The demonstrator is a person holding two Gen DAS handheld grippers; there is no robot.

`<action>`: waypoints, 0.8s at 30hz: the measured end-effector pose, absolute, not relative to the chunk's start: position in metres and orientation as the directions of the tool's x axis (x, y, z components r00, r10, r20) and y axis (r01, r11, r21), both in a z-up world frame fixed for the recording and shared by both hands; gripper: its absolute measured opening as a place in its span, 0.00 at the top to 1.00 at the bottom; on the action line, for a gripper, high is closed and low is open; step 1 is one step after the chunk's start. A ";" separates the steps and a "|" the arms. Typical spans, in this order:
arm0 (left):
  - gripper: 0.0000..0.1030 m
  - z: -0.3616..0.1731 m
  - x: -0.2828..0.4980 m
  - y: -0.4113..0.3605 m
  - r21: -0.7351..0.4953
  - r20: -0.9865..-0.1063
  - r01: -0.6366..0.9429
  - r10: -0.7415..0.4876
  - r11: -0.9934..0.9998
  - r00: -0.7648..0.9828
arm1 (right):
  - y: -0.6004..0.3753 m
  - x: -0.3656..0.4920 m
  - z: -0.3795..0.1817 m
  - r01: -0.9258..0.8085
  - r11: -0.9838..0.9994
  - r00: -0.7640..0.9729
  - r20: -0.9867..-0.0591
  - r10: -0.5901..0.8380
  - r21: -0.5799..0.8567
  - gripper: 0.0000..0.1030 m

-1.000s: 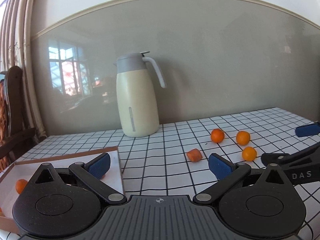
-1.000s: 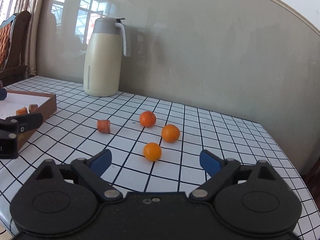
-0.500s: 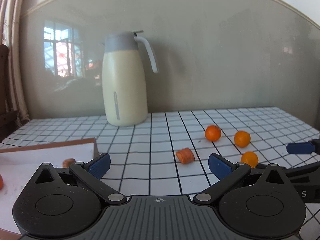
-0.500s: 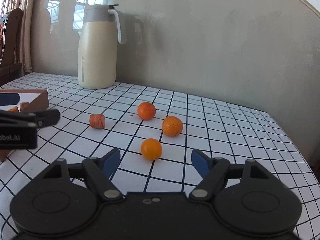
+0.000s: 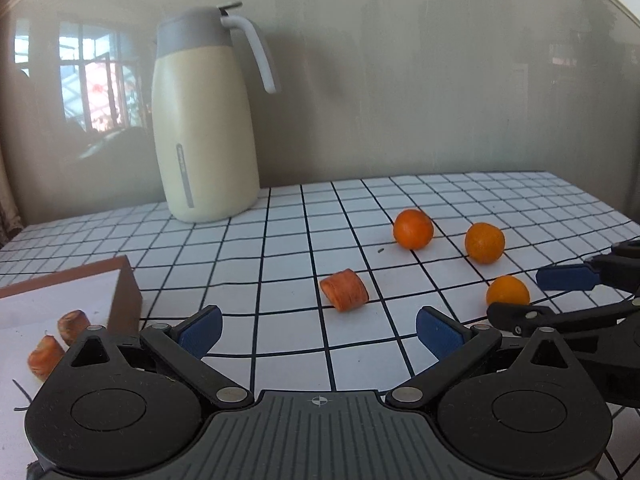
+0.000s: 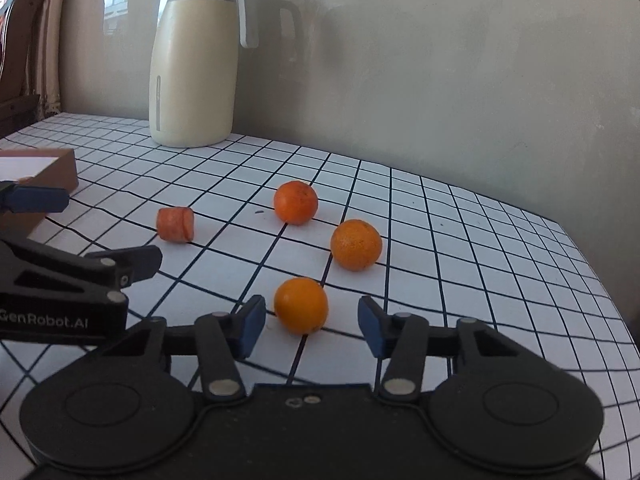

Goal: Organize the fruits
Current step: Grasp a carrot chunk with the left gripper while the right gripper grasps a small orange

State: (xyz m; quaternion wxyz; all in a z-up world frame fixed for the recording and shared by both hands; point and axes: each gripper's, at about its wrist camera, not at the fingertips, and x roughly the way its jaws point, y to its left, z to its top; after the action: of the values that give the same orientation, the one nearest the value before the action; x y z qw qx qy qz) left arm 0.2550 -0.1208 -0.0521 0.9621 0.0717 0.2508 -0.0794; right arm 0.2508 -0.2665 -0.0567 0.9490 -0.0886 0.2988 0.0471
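Orange fruit (image 6: 301, 305) sits between the closing right gripper (image 6: 311, 326), apparently untouched; left gripper (image 5: 319, 330) gapes empty.

Three small round oranges rest apart on the checked bench, the nearest orange (image 6: 301, 305) in front, two oranges (image 6: 295, 202) (image 6: 356, 244) behind it, with a cut carrot piece (image 6: 175, 224) lying sideways to their left.
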 end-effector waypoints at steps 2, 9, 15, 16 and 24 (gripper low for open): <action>0.00 -0.053 0.260 -0.123 0.097 -0.495 0.198 -0.126 0.975 0.860 | -0.269 0.254 -0.058 -0.149 0.982 0.806 -0.590 0.050 -0.120 0.62; 0.06 -0.056 0.285 -0.132 0.086 -0.526 0.224 -0.147 0.971 0.838 | -0.277 0.259 -0.057 -0.137 0.985 0.805 -0.591 0.051 -0.102 0.65; 0.20 -0.061 0.298 -0.142 0.075 -0.557 0.239 -0.158 0.968 0.815 | -0.288 0.264 -0.057 -0.111 0.991 0.801 -0.597 0.047 -0.070 0.70; 0.20 -0.061 0.299 -0.144 0.078 -0.558 0.241 -0.159 0.967 0.815 | -0.289 0.264 -0.057 -0.107 0.992 0.801 -0.597 0.041 -0.074 0.71; 0.24 -0.062 0.301 -0.161 0.069 -0.558 0.286 -0.201 0.956 0.805 | -0.297 0.264 -0.057 -0.086 0.995 0.799 -0.601 0.038 -0.052 0.72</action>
State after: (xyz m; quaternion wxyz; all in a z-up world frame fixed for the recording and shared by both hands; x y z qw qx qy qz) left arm 0.3011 -0.1611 -0.0616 0.9470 0.0752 0.2845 -0.1286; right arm 0.2640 -0.2967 -0.0569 0.9475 -0.0381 0.3156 0.0329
